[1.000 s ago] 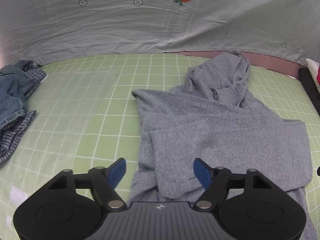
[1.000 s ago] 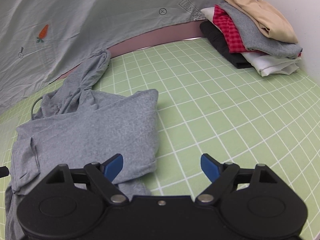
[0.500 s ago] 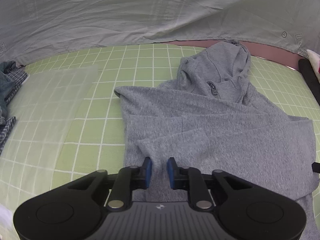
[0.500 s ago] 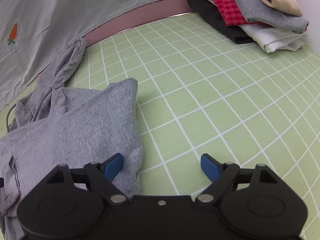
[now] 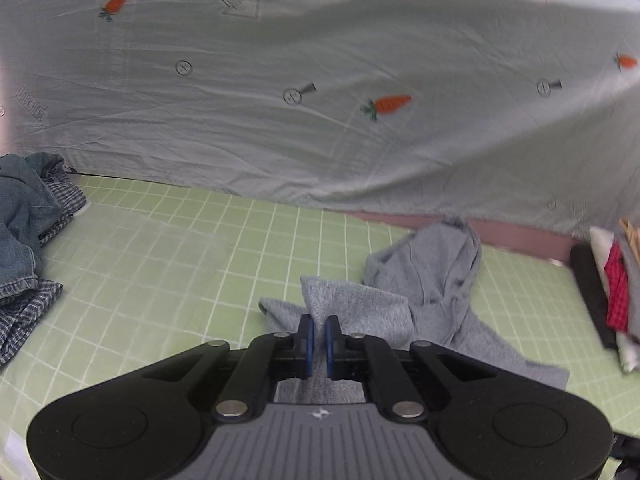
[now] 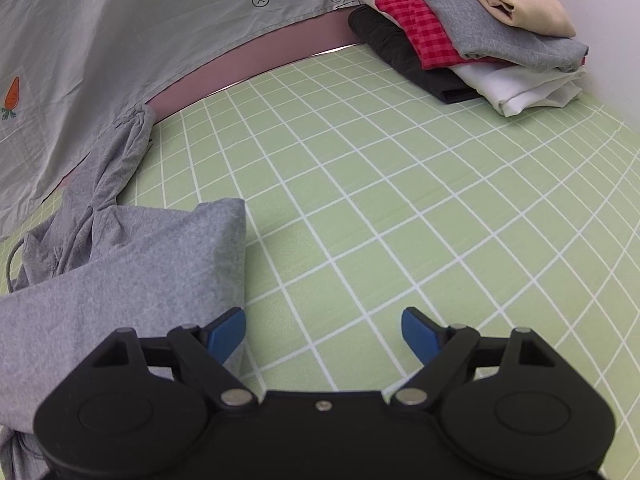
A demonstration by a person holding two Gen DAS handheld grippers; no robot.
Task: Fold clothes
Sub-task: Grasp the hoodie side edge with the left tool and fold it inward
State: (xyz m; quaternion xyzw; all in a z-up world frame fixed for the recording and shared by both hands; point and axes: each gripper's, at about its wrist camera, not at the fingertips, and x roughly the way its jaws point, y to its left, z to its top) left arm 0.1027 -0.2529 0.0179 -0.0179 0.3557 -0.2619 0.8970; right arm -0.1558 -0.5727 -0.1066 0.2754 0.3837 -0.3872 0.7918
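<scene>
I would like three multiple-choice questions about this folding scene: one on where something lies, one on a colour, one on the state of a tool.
1. Where does the stack of folded clothes lie on the green grid mat?
A. at its far right corner
B. beside the jeans
C. under the grey hoodie

2. Which colour is the checked garment in that stack?
A. blue
B. red
C. yellow

3. What is the state of the left tool?
A. open, over bare mat
B. shut on nothing
C. shut on the grey hoodie

Answers:
1. A: the right wrist view shows the stack at the far right, near the wall, apart from the hoodie.
2. B: red checks show between the grey and black layers.
3. C: grey fabric is pinched between the blue pads, while the right tool stands open.
</scene>
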